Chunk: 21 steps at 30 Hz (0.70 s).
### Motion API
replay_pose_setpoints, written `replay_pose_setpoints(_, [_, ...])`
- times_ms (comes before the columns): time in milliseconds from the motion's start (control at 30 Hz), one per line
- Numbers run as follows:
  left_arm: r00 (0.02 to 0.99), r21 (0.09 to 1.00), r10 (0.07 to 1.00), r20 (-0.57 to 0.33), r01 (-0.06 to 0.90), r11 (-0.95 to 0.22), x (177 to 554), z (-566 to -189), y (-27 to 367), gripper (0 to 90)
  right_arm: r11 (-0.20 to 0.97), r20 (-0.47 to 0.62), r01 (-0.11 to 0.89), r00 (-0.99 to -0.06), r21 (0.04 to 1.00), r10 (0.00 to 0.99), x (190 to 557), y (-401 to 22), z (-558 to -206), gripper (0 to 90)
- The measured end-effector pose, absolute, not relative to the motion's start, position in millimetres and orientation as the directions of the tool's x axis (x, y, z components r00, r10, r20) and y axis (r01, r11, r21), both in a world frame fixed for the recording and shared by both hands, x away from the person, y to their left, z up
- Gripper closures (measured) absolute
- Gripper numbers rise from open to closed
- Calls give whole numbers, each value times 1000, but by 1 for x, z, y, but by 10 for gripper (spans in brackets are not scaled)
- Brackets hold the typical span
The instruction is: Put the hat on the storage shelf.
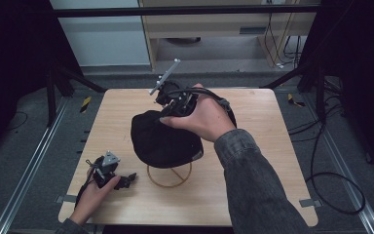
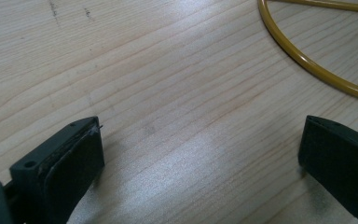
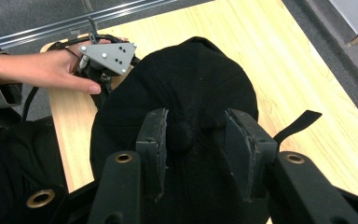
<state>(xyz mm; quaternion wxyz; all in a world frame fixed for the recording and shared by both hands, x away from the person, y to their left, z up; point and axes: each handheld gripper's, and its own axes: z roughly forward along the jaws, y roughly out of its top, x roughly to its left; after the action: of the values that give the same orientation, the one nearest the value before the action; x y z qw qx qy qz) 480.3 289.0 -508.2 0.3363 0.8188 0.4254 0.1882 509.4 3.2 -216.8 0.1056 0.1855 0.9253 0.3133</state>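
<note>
A black cap (image 1: 163,141) sits on a yellow wire stand (image 1: 168,186) in the middle of the wooden table (image 1: 121,112). My right gripper (image 1: 168,113) points down onto the cap's crown from behind. In the right gripper view the right gripper (image 3: 196,114) is open, its jaws standing either side of the cap's top button (image 3: 182,136) with a gap on one side. My left gripper (image 1: 126,179) rests low at the table's near left, open. In its own view the left gripper (image 2: 200,154) has bare wood between its jaws and the stand's yellow ring (image 2: 307,60) beyond them.
The cap's back strap (image 3: 303,121) sticks out over the table. The left hand and its gripper with the grey plate (image 3: 107,56) show past the cap. Metal rails (image 1: 29,165) and cables (image 1: 336,190) run along the floor beside the table.
</note>
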Motion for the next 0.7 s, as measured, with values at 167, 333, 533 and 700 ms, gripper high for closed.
replay_pose_setpoints(167, [567, 711, 823, 22, 570, -412, 480, -508, 289, 0, 733, -78, 276, -909, 622, 408, 509, 3, -217, 576])
replay_pose_setpoints(333, [568, 711, 823, 23, 570, -412, 480, -508, 289, 0, 726, -71, 275, -911, 631, 407, 507, 3, -216, 573])
replay_pose_setpoints(533, [569, 709, 822, 21, 572, -414, 481, -508, 289, 0, 722, -75, 276, -908, 635, 413, 506, 0, -215, 579])
replay_pose_setpoints(700, [569, 709, 822, 21, 571, -414, 481, -508, 289, 0, 710, -76, 273, -906, 649, 417, 504, -2, -215, 566])
